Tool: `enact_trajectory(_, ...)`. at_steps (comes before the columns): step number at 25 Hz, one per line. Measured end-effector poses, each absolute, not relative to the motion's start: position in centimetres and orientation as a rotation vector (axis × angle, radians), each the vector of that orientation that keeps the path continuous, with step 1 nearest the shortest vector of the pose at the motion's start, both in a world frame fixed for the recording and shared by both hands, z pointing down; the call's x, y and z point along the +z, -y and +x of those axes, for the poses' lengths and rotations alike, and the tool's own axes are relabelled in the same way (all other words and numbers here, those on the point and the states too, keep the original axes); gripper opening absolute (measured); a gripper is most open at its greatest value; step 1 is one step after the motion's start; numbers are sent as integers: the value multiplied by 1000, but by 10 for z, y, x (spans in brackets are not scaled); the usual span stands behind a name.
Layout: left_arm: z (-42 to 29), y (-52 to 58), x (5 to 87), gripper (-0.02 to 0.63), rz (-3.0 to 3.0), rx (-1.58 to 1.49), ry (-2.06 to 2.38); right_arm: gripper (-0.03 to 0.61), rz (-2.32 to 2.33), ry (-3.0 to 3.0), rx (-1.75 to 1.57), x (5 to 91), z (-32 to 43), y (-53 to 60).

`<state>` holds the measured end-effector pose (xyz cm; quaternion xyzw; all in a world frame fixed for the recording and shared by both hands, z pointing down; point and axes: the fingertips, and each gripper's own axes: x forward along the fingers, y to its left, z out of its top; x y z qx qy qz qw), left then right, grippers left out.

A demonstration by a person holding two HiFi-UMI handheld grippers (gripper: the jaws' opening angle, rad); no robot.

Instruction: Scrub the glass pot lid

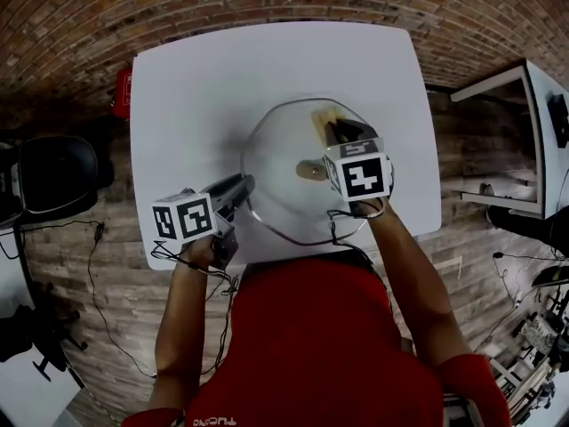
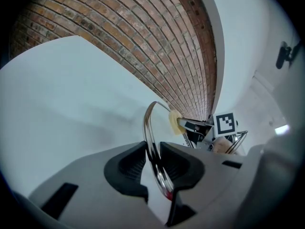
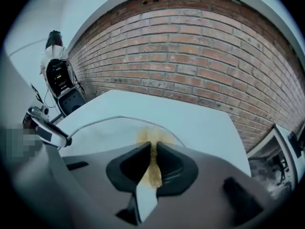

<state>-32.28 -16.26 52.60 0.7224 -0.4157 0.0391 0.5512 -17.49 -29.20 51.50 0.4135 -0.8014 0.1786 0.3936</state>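
Brick covers the floor around a white table [image 1: 196, 105], and the glass pot lid [image 1: 284, 167] sits over the table's near half, about midway between its left and right edges. Whether the lid rests on the table or is lifted clear of it I cannot tell.

The left gripper [image 1: 238, 189] comes in from the near-left, pointing toward the right and slanting a little downward. Its jaws are clamped on the lid's metal rim [image 2: 152, 142], which runs edge-on between the pads.

The right gripper [image 1: 342, 132] is above the far-right part of the lid and points steeply down and away from the person. Its jaws are nearly together, pinching a thin yellow sponge [image 3: 153, 161] that sticks out past the tips toward the glass. The sponge's long side runs away from the person, toward the table's far edge.

From the right gripper, most of the glass lies to the near-left, including the brownish knob [image 1: 311, 170] at the centre. As I judge it, scrubbing calls for strokes drawn back that way while the left gripper steadies the rim.
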Motion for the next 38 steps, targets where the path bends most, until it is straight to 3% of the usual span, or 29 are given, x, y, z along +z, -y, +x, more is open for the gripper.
enact_trajectory(7,-321,165,525,100,1702,88,985,54,1101,2026,494,509,-154,290)
enact_trajectory(16,-321,165,526,98,1676,70,994,54,719,2208,632,495,-271,189)
enact_trajectory(21,-321,164,527,97,1671,72,1001,52,637,2176,613,512,-287,171)
enact_trajectory(27,-320,163,526,97,1670,74,1002,54,738,2119,598,519,-247,188)
enact_trajectory(38,-320,161,527,97,1668,68,995,52,1104,1926,619,514,-96,236)
